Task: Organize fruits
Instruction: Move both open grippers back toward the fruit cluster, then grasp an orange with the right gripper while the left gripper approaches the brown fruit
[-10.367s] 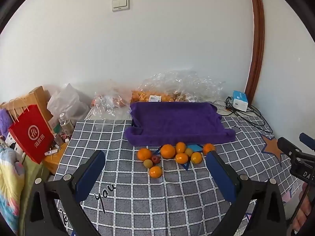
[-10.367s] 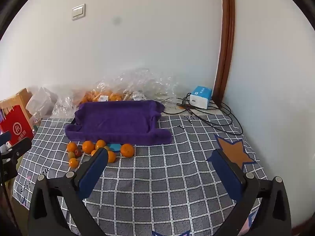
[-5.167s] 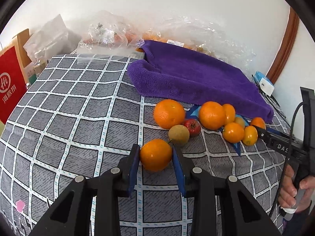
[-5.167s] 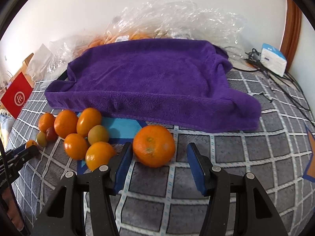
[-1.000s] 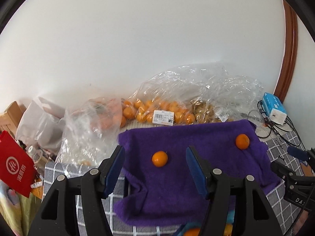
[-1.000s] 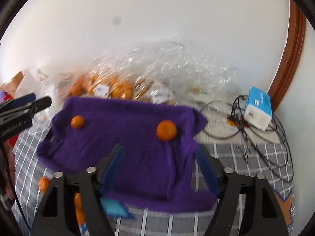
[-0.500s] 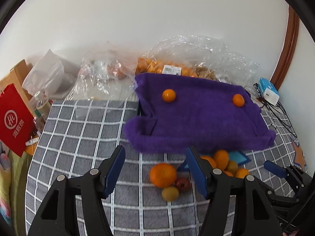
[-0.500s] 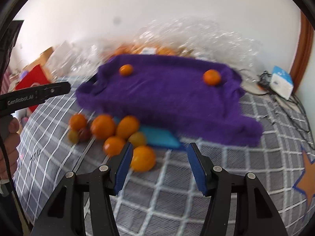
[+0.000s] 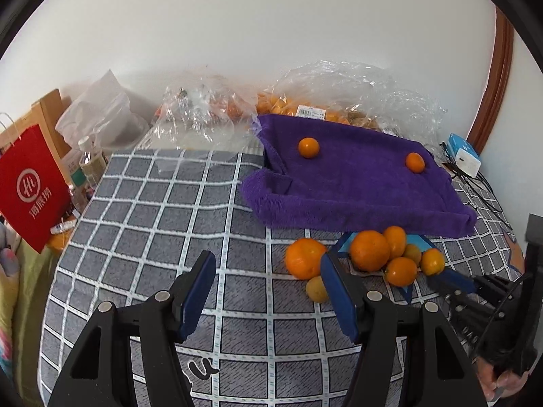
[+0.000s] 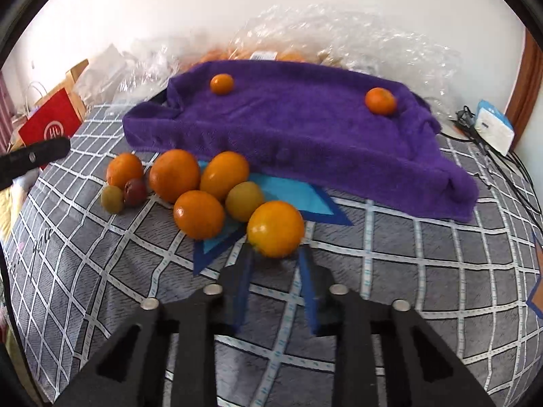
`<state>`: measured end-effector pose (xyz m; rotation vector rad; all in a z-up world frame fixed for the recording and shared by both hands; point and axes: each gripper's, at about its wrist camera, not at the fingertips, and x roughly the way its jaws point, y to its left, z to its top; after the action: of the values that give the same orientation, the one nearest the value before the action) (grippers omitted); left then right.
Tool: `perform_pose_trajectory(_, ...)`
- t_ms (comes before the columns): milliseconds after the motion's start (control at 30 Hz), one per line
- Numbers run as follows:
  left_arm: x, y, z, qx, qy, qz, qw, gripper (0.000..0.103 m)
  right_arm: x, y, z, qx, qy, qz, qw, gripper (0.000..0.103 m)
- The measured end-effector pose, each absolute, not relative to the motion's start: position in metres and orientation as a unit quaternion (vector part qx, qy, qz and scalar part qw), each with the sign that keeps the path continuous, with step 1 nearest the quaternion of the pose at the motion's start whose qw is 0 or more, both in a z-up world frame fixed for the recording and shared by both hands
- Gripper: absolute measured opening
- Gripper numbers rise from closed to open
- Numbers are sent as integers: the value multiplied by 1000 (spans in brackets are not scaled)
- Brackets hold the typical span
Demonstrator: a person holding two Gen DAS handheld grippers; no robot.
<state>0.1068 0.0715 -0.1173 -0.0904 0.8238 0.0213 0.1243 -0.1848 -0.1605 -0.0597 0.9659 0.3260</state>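
Note:
A purple towel-covered tray (image 9: 356, 183) (image 10: 305, 125) holds two oranges (image 9: 308, 147) (image 9: 415, 162), which also show in the right wrist view (image 10: 222, 83) (image 10: 380, 100). Several oranges and small fruits lie on the checked cloth in front of it (image 9: 370, 250) (image 10: 198, 214). My left gripper (image 9: 268, 276) is open and empty, just left of a big orange (image 9: 304, 257) and a small yellow-green fruit (image 9: 316, 290). My right gripper (image 10: 275, 254) is open, its fingertips on either side of the nearest orange (image 10: 275, 229); it also shows in the left wrist view (image 9: 451, 279).
Clear plastic bags of fruit (image 9: 339, 101) line the wall behind the tray. A red paper bag (image 9: 30, 190) and bottles stand at the left table edge. A blue-white box (image 9: 463, 154) and cables lie at the right. A checked grey cloth (image 9: 152, 220) covers the table.
Both grippers have come down and forward toward the loose fruits. My right gripper's jaws have narrowed around the nearest orange. The two oranges on the towel have not moved.

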Motion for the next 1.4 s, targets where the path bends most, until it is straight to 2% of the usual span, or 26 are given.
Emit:
perform_pose_trajectory(267, 106, 74, -140, -65, 418, -19, 906, 62, 126, -214, -159, 4, 464, 155, 872, 24)
perform_pose_trajectory(333, 106, 76, -143, -79, 422, -27, 903, 62, 127, -211, -159, 6, 463, 170, 870, 39)
perform_pose_trajectory(400, 107, 77, -145, -89, 425, -34, 900, 62, 128, -204, -158, 2, 459, 180, 870, 46)
perform_pose_trajectory(667, 113, 73, -151, -91, 434, -44, 895, 62, 142, -171, -164, -34, 467, 199, 861, 46)
perform_pose_trajectory(767, 115, 73, -151, -91, 436, -52, 894, 62, 146, -169, -166, -32, 462, 200, 863, 35)
perform_pose_trajectory(1067, 126, 55, -161, -87, 445, -82, 888, 62, 140, -212, -158, -19, 447, 117, 887, 35)
perform_pose_trajectory(1100, 127, 53, -164, -89, 445, -81, 888, 60, 141, -219, -158, -16, 449, 105, 887, 35)
perform_pose_trajectory(1300, 125, 51, -171, -79, 429, -73, 897, 24, 143, -247, -166, 35, 455, 97, 884, 35)
perform_pose_trajectory(1400, 120, 56, -168, -88, 424, -76, 898, 24, 143, -251, -166, 40, 451, 93, 887, 35)
